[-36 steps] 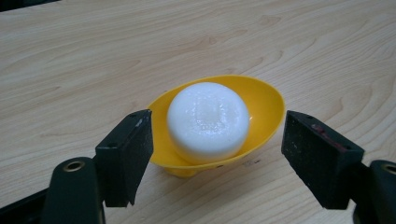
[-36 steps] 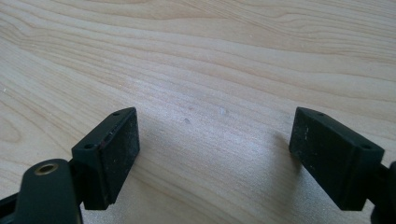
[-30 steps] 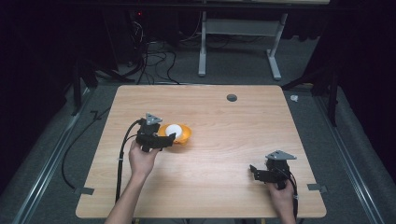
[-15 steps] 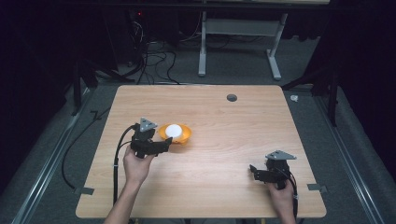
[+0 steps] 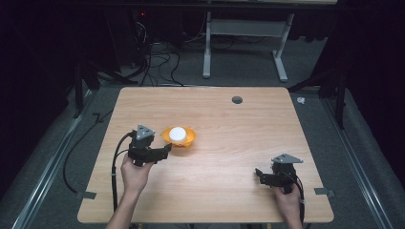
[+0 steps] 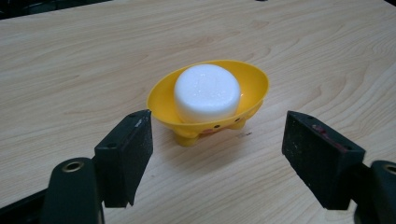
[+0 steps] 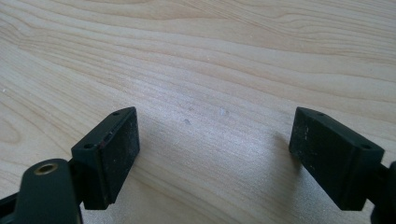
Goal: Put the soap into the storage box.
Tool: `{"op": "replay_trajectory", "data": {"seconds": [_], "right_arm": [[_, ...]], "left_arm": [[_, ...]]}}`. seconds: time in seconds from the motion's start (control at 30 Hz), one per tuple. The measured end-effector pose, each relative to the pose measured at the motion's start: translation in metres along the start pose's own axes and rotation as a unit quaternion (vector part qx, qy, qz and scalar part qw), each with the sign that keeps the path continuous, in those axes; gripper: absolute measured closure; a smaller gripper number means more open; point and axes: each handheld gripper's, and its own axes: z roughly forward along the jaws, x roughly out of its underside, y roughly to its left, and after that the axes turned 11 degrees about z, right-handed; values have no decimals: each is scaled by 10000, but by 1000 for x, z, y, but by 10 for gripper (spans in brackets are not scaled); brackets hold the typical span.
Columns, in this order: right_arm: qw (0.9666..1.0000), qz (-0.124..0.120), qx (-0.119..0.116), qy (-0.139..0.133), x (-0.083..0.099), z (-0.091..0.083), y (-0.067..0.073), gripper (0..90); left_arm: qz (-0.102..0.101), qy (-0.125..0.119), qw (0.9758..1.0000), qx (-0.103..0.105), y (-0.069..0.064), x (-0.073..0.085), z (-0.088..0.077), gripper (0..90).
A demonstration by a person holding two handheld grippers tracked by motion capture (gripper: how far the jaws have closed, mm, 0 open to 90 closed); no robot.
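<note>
On a light wooden table (image 5: 229, 119) ringed by dark floor, the left gripper (image 6: 217, 154) gapes wide and empty just short of a yellow footed dish (image 6: 252, 86) holding a white puck (image 6: 207, 91), its feet seen up close, while the right gripper (image 7: 215, 158), equally spread, holds nothing near the right edge.

The room is dark all around. In the middle stands a light wooden surface (image 5: 248, 119) with a small round dark hole (image 5: 237, 99) near its far edge. The floor (image 5: 57, 157) is grey carpet. Black cables (image 5: 153, 57) lie in a heap at the back. A white metal frame (image 5: 243, 43) stands behind on two legs.
</note>
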Motion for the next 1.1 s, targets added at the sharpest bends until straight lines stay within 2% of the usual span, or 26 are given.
{"op": "replay_trajectory", "data": {"seconds": [0.77, 0.93, 1.1], "right_arm": [[10000, -9, -10, 1, 0, 0, 0, 170], [10000, -3, -13, 3, 0, 0, 0, 170], [10000, -4, -13, 7, 0, 0, 0, 170]], "left_arm": [[-209, -15, 9998, 8, 7, 25, -13, 250], [-195, 89, 9998, -28, 7, 31, -14, 247], [-238, 86, 9997, -40, 10, 37, -18, 247]]}}
